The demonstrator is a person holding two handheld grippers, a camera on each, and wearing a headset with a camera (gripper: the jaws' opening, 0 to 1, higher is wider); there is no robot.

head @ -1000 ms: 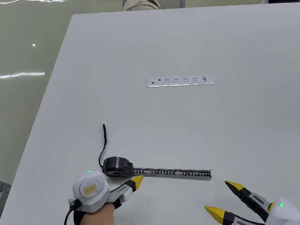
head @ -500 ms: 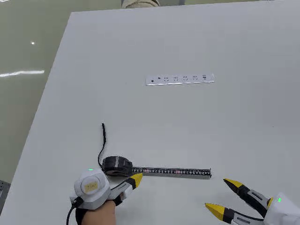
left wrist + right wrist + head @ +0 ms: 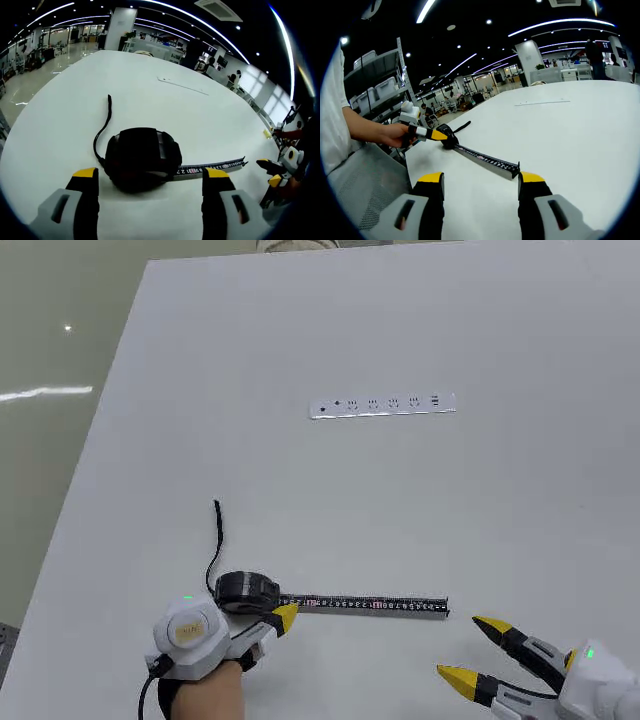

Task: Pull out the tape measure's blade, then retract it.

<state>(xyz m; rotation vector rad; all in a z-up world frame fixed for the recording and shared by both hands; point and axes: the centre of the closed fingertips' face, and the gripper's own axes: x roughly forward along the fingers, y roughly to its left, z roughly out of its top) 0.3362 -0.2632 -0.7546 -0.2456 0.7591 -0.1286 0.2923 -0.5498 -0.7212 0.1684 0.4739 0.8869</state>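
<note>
Black tape measure (image 3: pixel 142 157) on table (image 3: pixel 400 500): case sits between the spread jaws of left gripper (image 3: pixel 150 173). Blade (image 3: pixel 365 605) extended, graduations illegible. Right gripper (image 3: pixel 482 176) spread, just before the blade tip.

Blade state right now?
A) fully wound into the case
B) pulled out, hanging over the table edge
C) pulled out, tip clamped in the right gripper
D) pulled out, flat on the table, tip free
D: the blade runs out of the case flat along the table, and its tip lies apart from the right gripper, whose jaws stand open with nothing between them.
</note>
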